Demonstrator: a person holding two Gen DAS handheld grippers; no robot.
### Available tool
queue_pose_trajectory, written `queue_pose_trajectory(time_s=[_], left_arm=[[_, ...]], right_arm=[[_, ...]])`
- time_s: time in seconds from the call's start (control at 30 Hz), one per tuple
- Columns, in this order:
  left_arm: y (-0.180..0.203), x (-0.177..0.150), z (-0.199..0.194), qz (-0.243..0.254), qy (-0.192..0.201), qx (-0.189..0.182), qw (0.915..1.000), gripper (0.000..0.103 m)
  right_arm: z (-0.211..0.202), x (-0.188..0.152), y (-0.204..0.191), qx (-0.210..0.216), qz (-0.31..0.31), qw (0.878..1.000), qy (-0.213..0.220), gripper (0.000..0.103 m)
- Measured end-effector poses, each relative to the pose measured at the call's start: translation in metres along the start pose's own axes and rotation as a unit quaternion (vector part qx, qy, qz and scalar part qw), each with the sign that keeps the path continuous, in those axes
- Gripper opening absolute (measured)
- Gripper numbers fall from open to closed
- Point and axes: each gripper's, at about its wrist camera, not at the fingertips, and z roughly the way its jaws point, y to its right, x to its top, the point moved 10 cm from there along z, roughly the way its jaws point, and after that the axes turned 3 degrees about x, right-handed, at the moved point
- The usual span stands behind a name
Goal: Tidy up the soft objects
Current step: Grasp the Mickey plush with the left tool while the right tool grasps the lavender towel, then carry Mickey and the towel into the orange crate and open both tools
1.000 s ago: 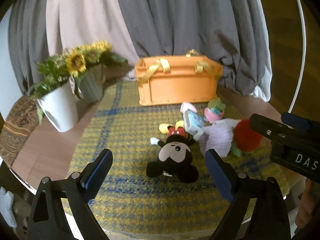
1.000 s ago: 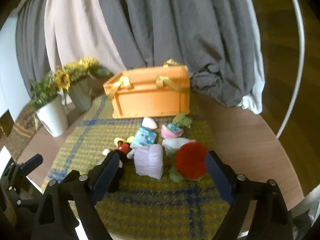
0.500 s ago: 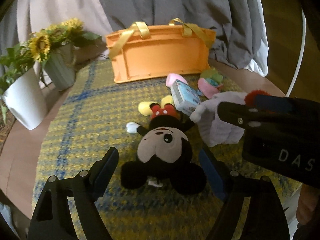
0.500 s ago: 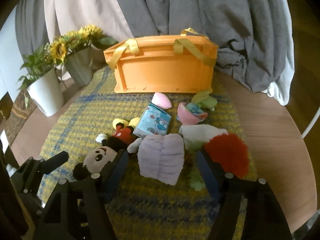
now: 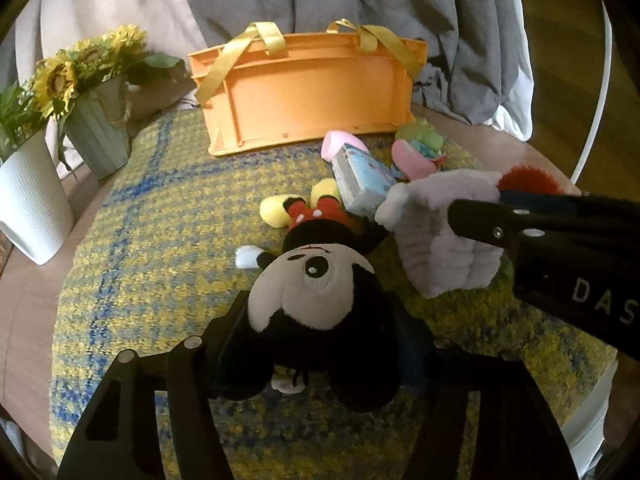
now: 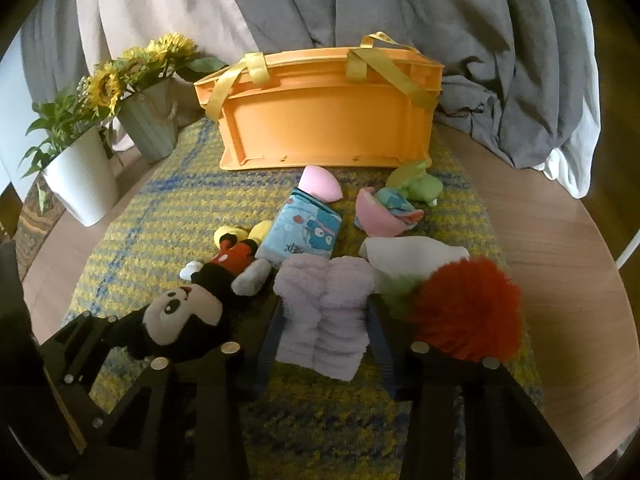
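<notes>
A Mickey Mouse plush (image 5: 316, 292) lies on the yellow and blue rug (image 5: 160, 208). My left gripper (image 5: 324, 340) has its fingers on both sides of the plush's head and is shut on it. The plush also shows in the right wrist view (image 6: 188, 316). My right gripper (image 6: 326, 338) has closed on a folded lilac fluffy cloth (image 6: 328, 308), a finger at each side. A red pompom toy (image 6: 468, 312), a blue picture cushion (image 6: 308, 232), and pink (image 6: 380, 216) and green (image 6: 416, 188) soft toys lie nearby. An orange crate (image 6: 324, 120) with yellow straps stands behind them.
A white pot with a plant (image 6: 80, 176) and a green vase of sunflowers (image 6: 148, 128) stand at the left off the rug. Grey and beige curtains (image 6: 400, 8) hang behind. Bare wood table (image 6: 560, 248) lies at the right.
Both grippers moved forward and down onto the toys. The left closed around the Mickey plush's head, and the right closed on the lilac cloth.
</notes>
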Motion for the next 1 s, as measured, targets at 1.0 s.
queue_pose_trajectory(time_s=[1.0], left_arm=[[-0.057, 0.048, -0.021, -0.027, 0.035, -0.011, 0.9990, 0.062]], right_arm=[[0.041, 0.002, -0.049, 0.121, 0.068, 0.987, -0.079, 0.012]])
